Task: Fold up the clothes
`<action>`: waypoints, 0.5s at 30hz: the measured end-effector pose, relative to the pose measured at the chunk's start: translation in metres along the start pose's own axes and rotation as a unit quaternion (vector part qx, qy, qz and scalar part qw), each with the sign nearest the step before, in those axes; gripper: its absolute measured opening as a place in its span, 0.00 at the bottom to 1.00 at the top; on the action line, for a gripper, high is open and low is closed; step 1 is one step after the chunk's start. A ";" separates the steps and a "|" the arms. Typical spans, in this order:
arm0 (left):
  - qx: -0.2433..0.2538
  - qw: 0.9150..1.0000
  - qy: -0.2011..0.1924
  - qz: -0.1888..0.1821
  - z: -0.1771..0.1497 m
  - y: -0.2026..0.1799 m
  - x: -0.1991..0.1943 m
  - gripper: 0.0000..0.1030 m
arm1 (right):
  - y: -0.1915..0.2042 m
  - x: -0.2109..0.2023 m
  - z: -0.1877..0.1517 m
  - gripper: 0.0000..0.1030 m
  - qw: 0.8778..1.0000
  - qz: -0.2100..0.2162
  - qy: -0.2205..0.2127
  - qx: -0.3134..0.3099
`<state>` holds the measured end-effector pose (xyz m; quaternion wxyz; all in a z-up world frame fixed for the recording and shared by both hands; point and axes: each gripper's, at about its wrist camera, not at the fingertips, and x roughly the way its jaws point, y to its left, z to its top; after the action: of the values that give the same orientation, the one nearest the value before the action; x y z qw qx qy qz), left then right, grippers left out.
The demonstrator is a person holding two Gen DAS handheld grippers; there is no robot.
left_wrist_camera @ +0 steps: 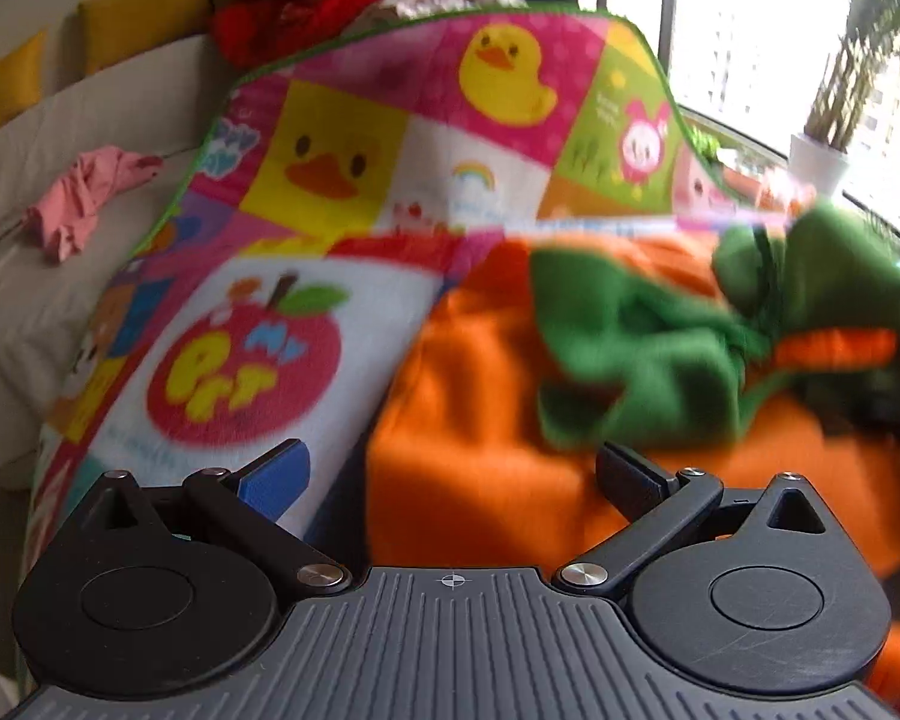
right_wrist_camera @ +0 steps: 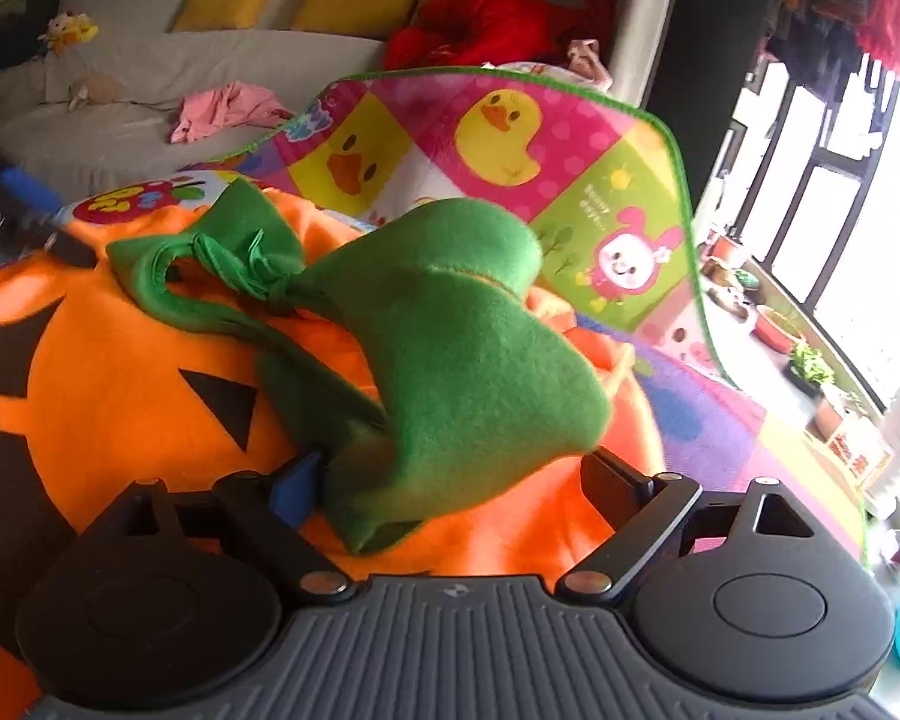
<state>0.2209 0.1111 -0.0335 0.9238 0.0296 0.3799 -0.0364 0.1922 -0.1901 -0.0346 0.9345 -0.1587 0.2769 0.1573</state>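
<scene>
Behind everything runs a pale sofa (right_wrist_camera: pixel 150 96) with yellow cushions (right_wrist_camera: pixel 354 0), a red bundle (right_wrist_camera: pixel 480 30) and a pink garment (right_wrist_camera: pixel 228 111) on it. Nearer lies a bright cartoon play mat (left_wrist_camera: pixel 330 180), its far edge curling up toward twelve o'clock. On it sits an orange pumpkin costume (right_wrist_camera: pixel 120 372) with a green felt collar (right_wrist_camera: pixel 462 348). Right gripper (right_wrist_camera: pixel 450 480) stands released, collar between its jaws, pads not pressing. Left gripper (left_wrist_camera: pixel 450 474) is spread wide over the costume's edge, at seven o'clock from the collar, holding nothing.
</scene>
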 end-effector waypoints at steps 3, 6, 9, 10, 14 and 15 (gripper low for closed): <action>-0.017 1.000 0.006 -0.006 -0.006 0.004 0.002 1.00 | -0.008 -0.009 -0.001 0.93 0.999 -0.018 -0.005 0.030; -0.036 0.999 0.006 -0.009 -0.008 0.003 0.007 1.00 | -0.015 -0.007 -0.002 0.97 0.998 -0.050 -0.005 0.045; -0.030 1.000 0.004 -0.003 -0.010 -0.003 0.006 1.00 | -0.016 -0.005 -0.002 0.97 0.997 -0.051 0.003 0.056; -0.028 1.000 0.002 -0.002 -0.011 -0.004 0.003 1.00 | -0.016 -0.006 -0.001 0.97 0.997 -0.047 0.000 0.060; -0.030 1.000 0.003 -0.004 -0.010 -0.004 0.001 1.00 | -0.022 -0.005 0.003 0.97 0.995 0.007 0.005 0.098; -0.035 0.999 0.003 -0.007 -0.011 -0.006 0.004 1.00 | -0.021 -0.001 0.003 0.97 0.994 0.020 0.012 0.103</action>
<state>0.2154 0.1055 -0.0440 0.9227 -0.0050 0.3843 -0.0297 0.2008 -0.2082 -0.0275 0.9392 -0.0576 0.3062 0.1442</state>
